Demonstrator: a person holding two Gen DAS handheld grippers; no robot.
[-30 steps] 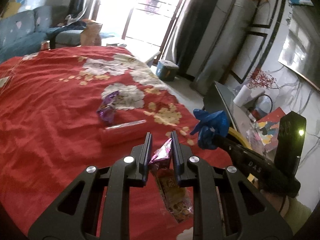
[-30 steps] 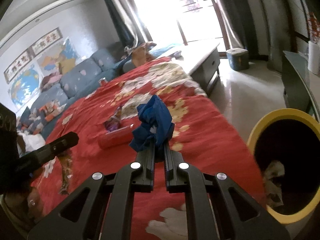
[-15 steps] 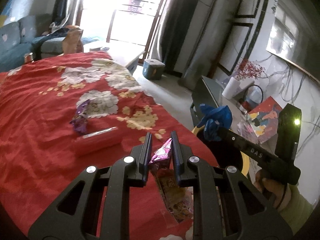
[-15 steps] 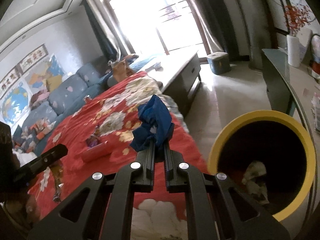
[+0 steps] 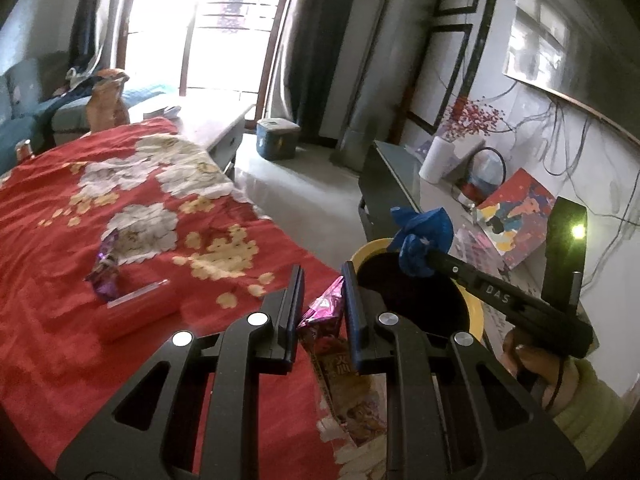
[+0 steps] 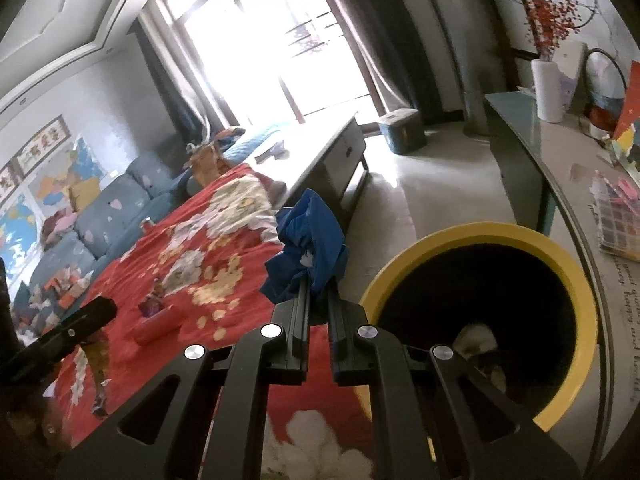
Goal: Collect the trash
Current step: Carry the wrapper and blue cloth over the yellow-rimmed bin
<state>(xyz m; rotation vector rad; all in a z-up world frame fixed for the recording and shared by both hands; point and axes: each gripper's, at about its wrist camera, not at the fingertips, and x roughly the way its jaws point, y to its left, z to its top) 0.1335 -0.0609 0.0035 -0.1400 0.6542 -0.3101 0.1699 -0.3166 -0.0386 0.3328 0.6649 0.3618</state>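
My left gripper (image 5: 322,280) is shut on a pink snack wrapper (image 5: 326,310) that hangs down over the red cloth, next to the yellow-rimmed bin (image 5: 368,249). My right gripper (image 6: 319,286) is shut on a crumpled blue bag (image 6: 310,242), held just left of the bin (image 6: 476,232); in the left wrist view the blue bag (image 5: 424,240) hangs over the bin's rim. The bin holds some pale trash (image 6: 478,338). A purple wrapper (image 5: 105,276) and a red tube-like packet (image 5: 138,312) lie on the red floral cloth (image 5: 60,220).
A dark side table (image 6: 516,136) with a white vase (image 6: 554,88), boxes and papers stands right of the bin. A blue storage box (image 5: 276,140) sits on the floor near the window. A blue sofa (image 6: 108,216) is behind the table.
Both grippers have moved right toward the bin with their loads. The bin now fills more of the right wrist view, and the blue bag hangs at its rim.
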